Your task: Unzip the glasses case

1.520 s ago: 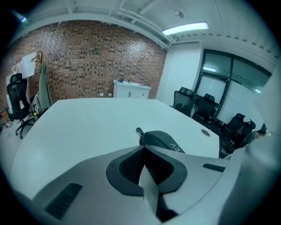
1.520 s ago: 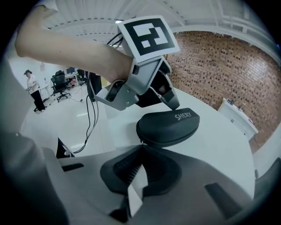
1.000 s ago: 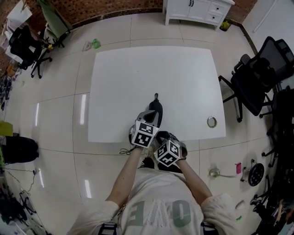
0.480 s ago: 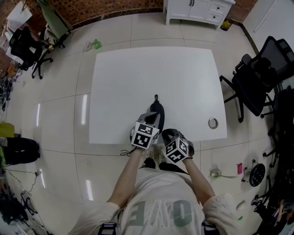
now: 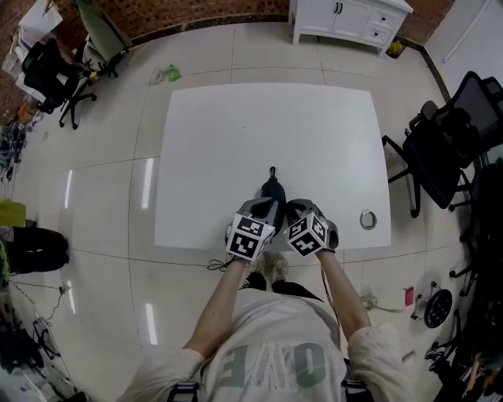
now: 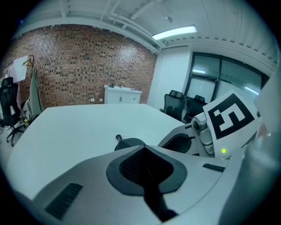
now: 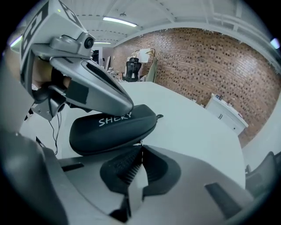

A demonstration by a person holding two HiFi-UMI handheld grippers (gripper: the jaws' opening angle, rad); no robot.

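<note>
- Black-and-white marker cubes top both tools at the table's [image 5: 236,141] near edge, side by side and almost touching.
- Left gripper [image 5: 266,206]: jaws closed together with nothing between them. Its tip lies flat on top of the glasses case [image 7: 105,129] and seems to pin it down.
- Right gripper [image 5: 291,207]: jaws drawn together. Their tips appear to meet on the small metal zipper pull [image 7: 140,143] at the case's side seam, though how firm the pinch is cannot be confirmed.
- Key relation: the case lies just ahead and to the left of the right tongs, which touch its right flank. Its long axis runs straight away from the person, and its near end sits under the left tool. The right hand is therefore the one at the zip. Drawing the pull would probably mean following the seam along that axis while the left tool resists.
- Far end of the case: a small tab [image 5: 272,169] points toward the table's far edge.
- Beyond: a metal ring [image 5: 368,219] sits well apart near the table's right edge. A white cabinet [image 5: 350,20] stands past the far side.
- Change since a second ago: the right tool has come forward from off the near edge to the case's side. The left tool has stayed on the case, which has not shifted.
</note>
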